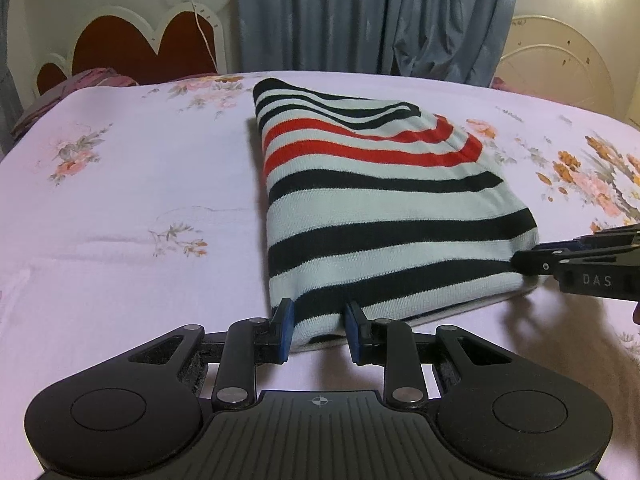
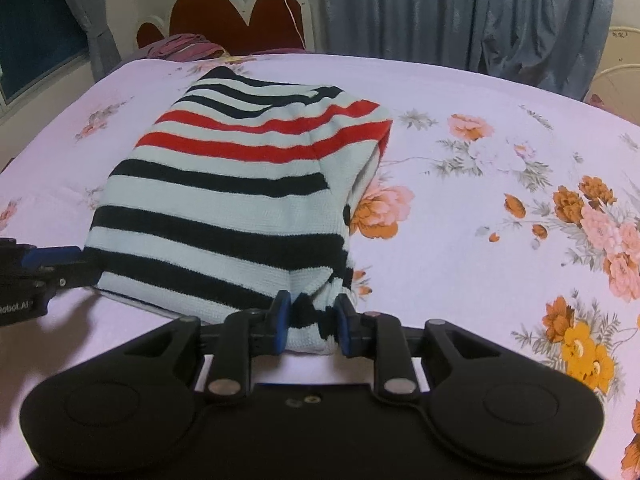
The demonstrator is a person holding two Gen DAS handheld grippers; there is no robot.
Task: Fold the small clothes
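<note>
You had the striped sweater point(image 1: 384, 216) already folded narrow; your left gripper point(image 1: 319, 330) and right gripper point(image 2: 308, 326) each pinched a 6 o'clock corner, final fold probably left.

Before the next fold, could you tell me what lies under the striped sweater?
The floral bedsheet shows all around the striped sweater. Anything directly beneath the sweater is covered.
</note>
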